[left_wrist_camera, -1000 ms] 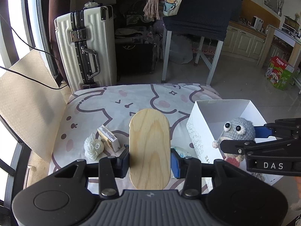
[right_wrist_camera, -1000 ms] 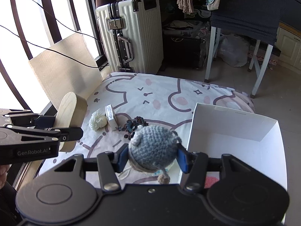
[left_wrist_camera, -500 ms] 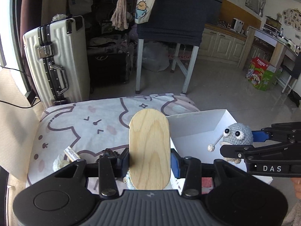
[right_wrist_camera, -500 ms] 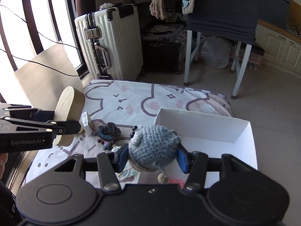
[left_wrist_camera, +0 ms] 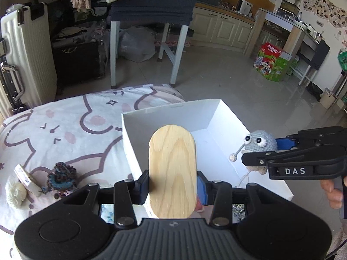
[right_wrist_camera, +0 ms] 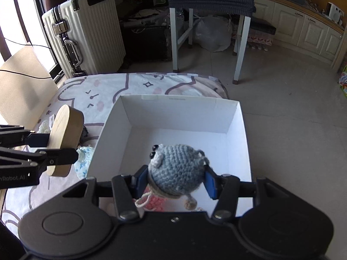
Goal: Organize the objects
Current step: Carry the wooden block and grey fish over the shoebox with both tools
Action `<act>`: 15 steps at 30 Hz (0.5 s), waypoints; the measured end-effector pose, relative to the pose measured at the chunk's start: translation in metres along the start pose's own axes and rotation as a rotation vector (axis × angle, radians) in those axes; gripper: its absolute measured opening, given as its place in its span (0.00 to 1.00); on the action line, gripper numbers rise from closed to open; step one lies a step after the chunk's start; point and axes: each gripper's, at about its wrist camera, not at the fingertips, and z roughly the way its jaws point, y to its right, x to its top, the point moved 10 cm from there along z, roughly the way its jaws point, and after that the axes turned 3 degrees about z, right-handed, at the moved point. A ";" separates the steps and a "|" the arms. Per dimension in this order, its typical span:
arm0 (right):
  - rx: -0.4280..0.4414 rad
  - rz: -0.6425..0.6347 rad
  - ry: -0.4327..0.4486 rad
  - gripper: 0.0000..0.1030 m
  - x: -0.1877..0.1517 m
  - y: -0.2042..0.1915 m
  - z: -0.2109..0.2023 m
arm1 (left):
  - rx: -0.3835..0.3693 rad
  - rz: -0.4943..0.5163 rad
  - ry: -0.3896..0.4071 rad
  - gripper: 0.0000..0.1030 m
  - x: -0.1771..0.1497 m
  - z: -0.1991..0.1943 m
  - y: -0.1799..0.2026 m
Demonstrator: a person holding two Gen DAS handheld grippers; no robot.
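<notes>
My left gripper [left_wrist_camera: 172,186] is shut on an oval wooden block [left_wrist_camera: 172,169], held upright above the left wall of the white box [left_wrist_camera: 171,113]. It also shows in the right wrist view [right_wrist_camera: 65,138], left of the box [right_wrist_camera: 177,106]. My right gripper [right_wrist_camera: 174,181] is shut on a grey crocheted doll [right_wrist_camera: 176,166], held over the box's near part. The doll [left_wrist_camera: 259,143] also shows in the left wrist view at the box's right side. A pink knitted item [right_wrist_camera: 154,203] lies in the box under it.
On the cartoon-print sheet [left_wrist_camera: 65,125] left of the box lie a dark crocheted piece [left_wrist_camera: 61,177], a small flat packet [left_wrist_camera: 27,178] and a white yarn ball [left_wrist_camera: 15,192]. A suitcase [right_wrist_camera: 86,32] and a chair [right_wrist_camera: 208,21] stand behind.
Both grippers have swung right with their loads. The doll has moved over the box's inside, and the wooden block has come from over the sheet to the box's left wall.
</notes>
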 end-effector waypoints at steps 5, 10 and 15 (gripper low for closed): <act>-0.026 -0.007 -0.071 0.52 -0.016 0.016 0.026 | -0.049 0.002 -0.074 0.43 -0.020 0.028 0.022; -0.044 -0.042 -0.149 0.52 -0.029 0.020 0.059 | -0.075 0.004 -0.150 0.43 -0.039 0.053 0.038; -0.059 -0.020 -0.195 0.52 -0.031 0.026 0.087 | -0.089 0.020 -0.200 0.43 -0.050 0.070 0.047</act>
